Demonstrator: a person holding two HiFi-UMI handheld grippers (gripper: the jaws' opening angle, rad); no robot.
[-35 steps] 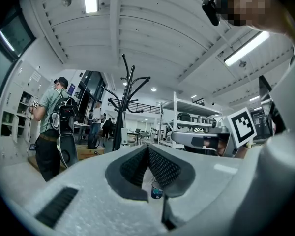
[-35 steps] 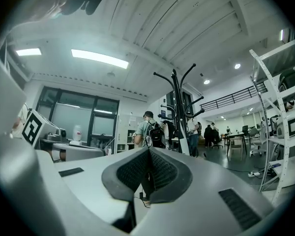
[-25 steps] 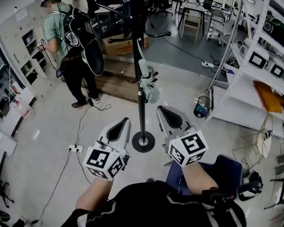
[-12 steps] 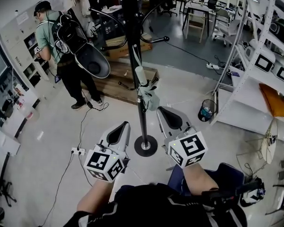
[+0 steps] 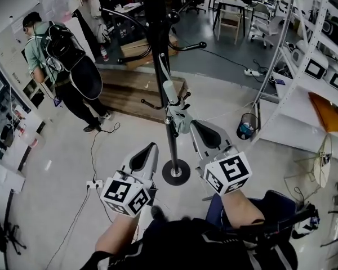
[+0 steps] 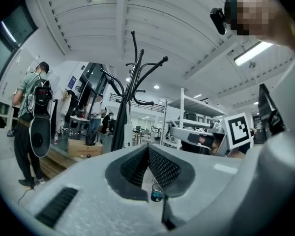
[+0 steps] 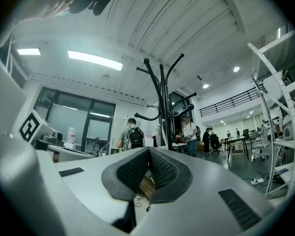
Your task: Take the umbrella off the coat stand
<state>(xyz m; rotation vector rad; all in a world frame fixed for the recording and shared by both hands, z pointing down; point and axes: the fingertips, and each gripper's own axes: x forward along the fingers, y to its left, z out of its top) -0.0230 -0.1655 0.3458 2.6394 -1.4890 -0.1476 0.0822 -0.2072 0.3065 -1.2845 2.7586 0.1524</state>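
A black coat stand with curved hooks and a round base rises just ahead of me. A folded pale grey-green umbrella hangs against its pole at mid height. My left gripper is held low, left of the base, its jaws shut on nothing. My right gripper is just right of the pole, a little below the umbrella and apart from it, also shut and empty. The left gripper view shows the stand ahead beyond the left gripper. The right gripper view shows the stand above the right gripper.
A person with a black backpack stands at the left by white cabinets. White shelving lines the right, with a small bin at its foot. A wooden platform lies behind the stand. A power strip lies on the floor.
The stand and umbrella have come nearer and sit higher in view. My right gripper has closed in on the pole. The person with the backpack has shifted left.
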